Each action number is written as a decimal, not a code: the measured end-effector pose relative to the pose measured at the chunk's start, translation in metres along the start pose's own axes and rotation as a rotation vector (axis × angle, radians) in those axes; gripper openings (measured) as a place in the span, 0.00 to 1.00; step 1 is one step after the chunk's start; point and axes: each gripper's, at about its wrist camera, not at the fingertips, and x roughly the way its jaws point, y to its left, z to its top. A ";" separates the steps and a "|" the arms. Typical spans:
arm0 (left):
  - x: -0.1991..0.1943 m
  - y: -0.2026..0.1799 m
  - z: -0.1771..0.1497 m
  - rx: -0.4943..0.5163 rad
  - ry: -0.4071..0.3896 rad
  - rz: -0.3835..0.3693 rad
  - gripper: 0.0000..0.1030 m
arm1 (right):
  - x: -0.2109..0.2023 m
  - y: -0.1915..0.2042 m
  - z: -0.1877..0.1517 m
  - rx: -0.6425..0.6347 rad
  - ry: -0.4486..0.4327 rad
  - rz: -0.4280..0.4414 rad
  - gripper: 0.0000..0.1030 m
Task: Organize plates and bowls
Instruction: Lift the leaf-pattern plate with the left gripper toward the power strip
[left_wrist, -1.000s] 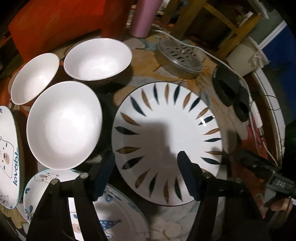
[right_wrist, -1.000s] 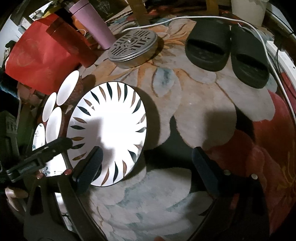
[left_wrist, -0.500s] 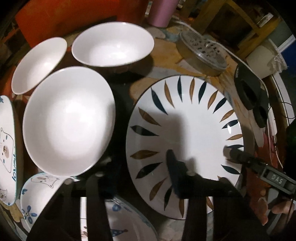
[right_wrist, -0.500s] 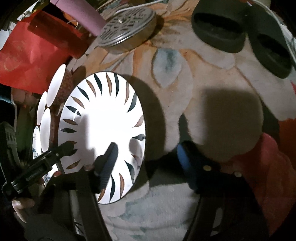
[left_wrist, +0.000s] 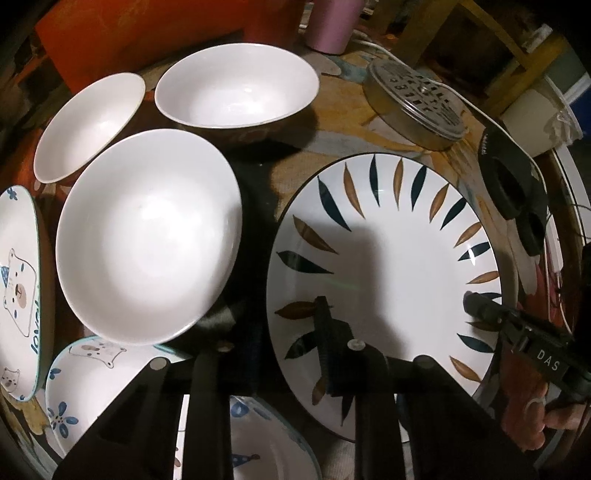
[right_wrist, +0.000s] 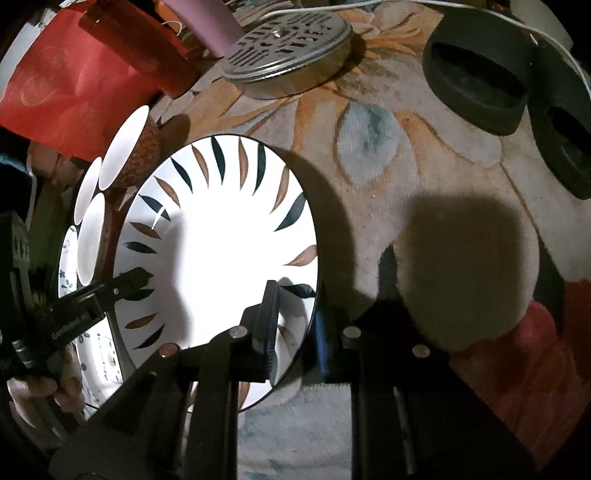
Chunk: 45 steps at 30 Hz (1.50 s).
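1. Leaf-pattern plate (left_wrist: 391, 258) lies flat on the floral rug (right_wrist: 388, 155), just right of your three white bowls (left_wrist: 147, 240).
2. Your left gripper (left_wrist: 288, 343) straddles the plate's near-left rim; its jaws are closing, one finger (left_wrist: 327, 347) on the plate face, the other outside the rim.
3. Your right gripper (right_wrist: 295, 325) pinches the plate's right rim, pads pressed on both sides.
4. Bear-print plates (left_wrist: 92, 376) sit at lower left, beside the bowls.

A home floor: flowered rug (right_wrist: 388, 155), slippers (right_wrist: 476, 77) (black), crockery.
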 end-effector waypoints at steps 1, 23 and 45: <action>-0.002 -0.002 -0.002 0.008 -0.005 -0.002 0.22 | -0.002 -0.001 -0.001 -0.003 -0.004 -0.003 0.17; -0.026 -0.086 -0.028 0.213 -0.042 -0.113 0.21 | -0.074 -0.050 -0.039 0.058 -0.115 -0.058 0.17; 0.006 -0.253 -0.089 0.439 0.048 -0.220 0.21 | -0.148 -0.185 -0.131 0.262 -0.159 -0.177 0.17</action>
